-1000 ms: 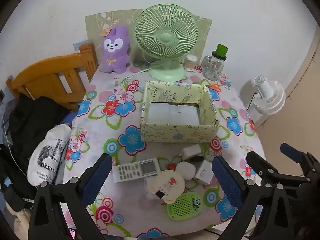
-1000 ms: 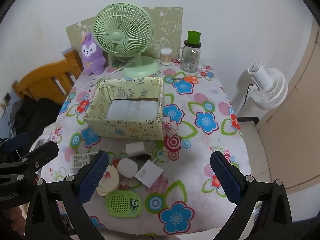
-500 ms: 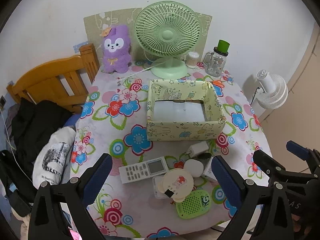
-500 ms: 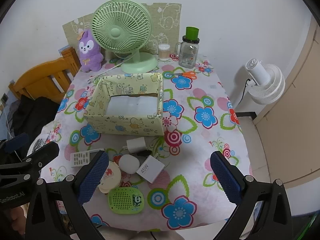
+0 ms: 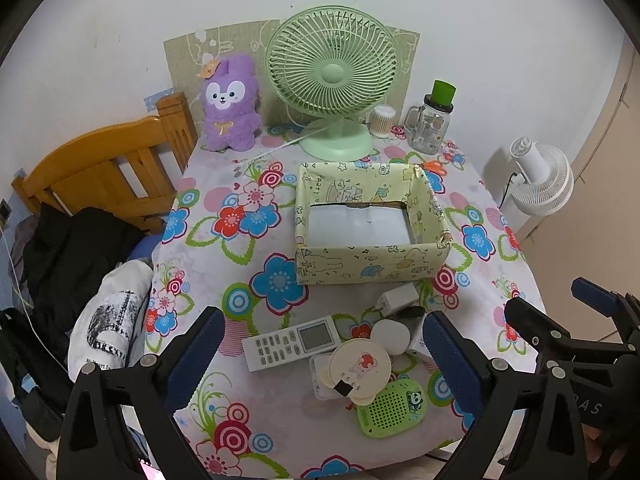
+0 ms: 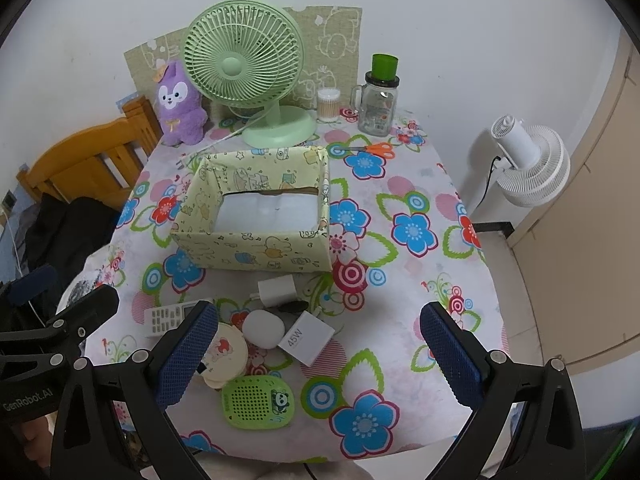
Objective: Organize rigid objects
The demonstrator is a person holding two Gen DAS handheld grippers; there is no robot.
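Both jaws spread wide and empty, I hold the left gripper (image 5: 320,344) and right gripper (image 6: 320,344) above the table's near edge, where the clutter waits: remote (image 5: 294,343), white charger (image 6: 307,337), green speaker (image 6: 259,401), round card (image 5: 360,367). The patterned box (image 6: 256,246) sits mid-table, nothing sorted into it. Sorting looks unstarted; next I judge a descent onto one piece.
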